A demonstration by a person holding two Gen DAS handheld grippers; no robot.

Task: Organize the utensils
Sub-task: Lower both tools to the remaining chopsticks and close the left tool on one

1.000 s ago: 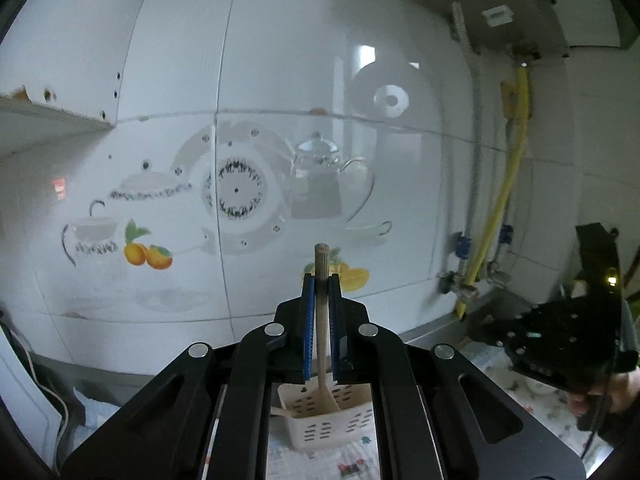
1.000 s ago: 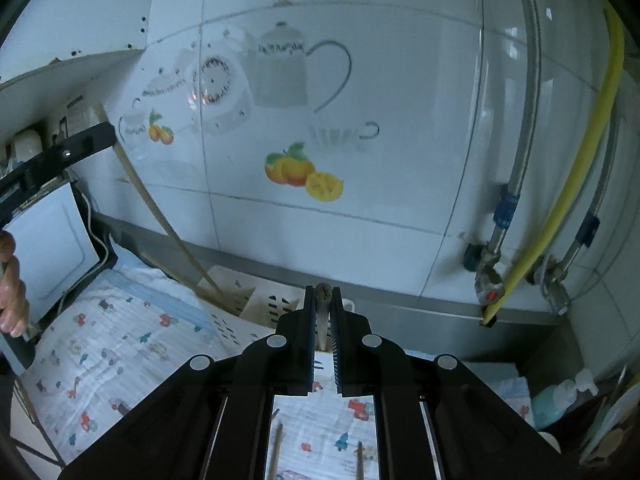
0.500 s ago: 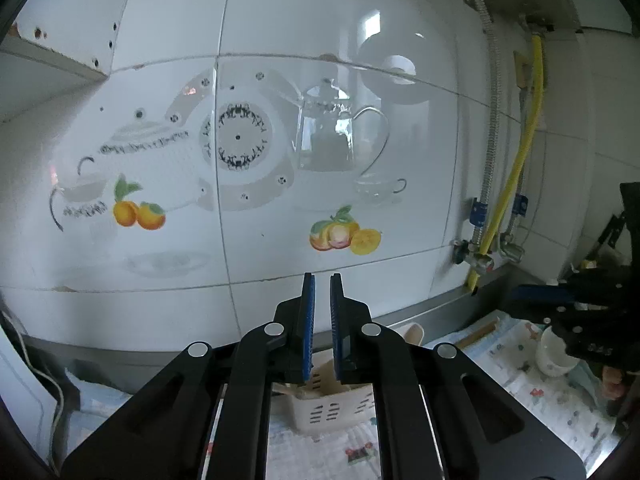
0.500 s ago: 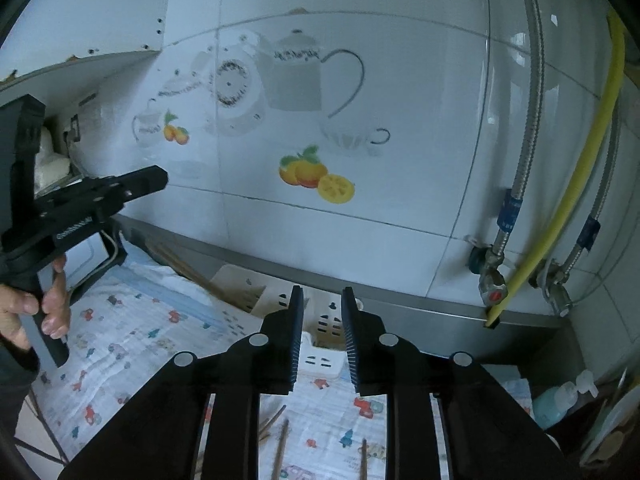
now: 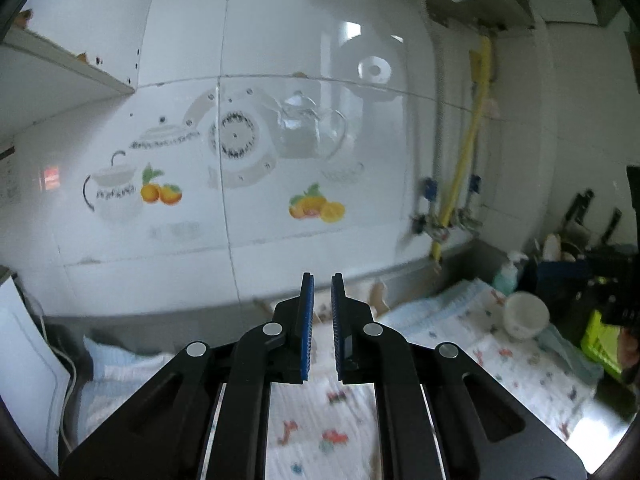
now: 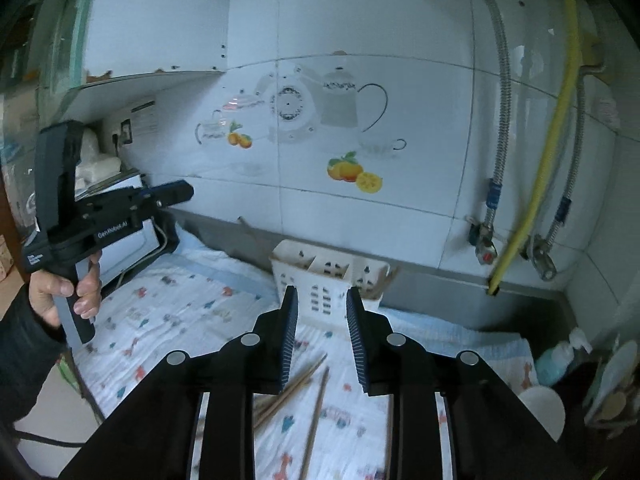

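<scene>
A white slotted utensil holder [image 6: 328, 276] stands on the patterned cloth [image 6: 180, 312] against the tiled wall, with wooden utensils [image 6: 380, 284] leaning in its right compartment. Several wooden chopsticks [image 6: 298, 386] lie loose on the cloth in front of it. My right gripper [image 6: 322, 292] hovers above those chopsticks, short of the holder; its jaws are opening and nothing is between them. My left gripper [image 5: 322, 280] shows only a narrow slit between its blue pads and holds nothing. In the right wrist view the left gripper [image 6: 188, 192] hangs at the left, held by a hand [image 6: 60, 292].
A white bowl [image 6: 540, 408] and a teal soap bottle [image 6: 560, 360] sit at the right end of the counter. A yellow hose [image 6: 552, 152] and metal pipes run down the wall. A white appliance [image 6: 132, 224] stands at the left under a shelf.
The left gripper let go of the wooden utensil it held over the holder and drew back. The right gripper released its thin stick, opened and backed away from the holder.
</scene>
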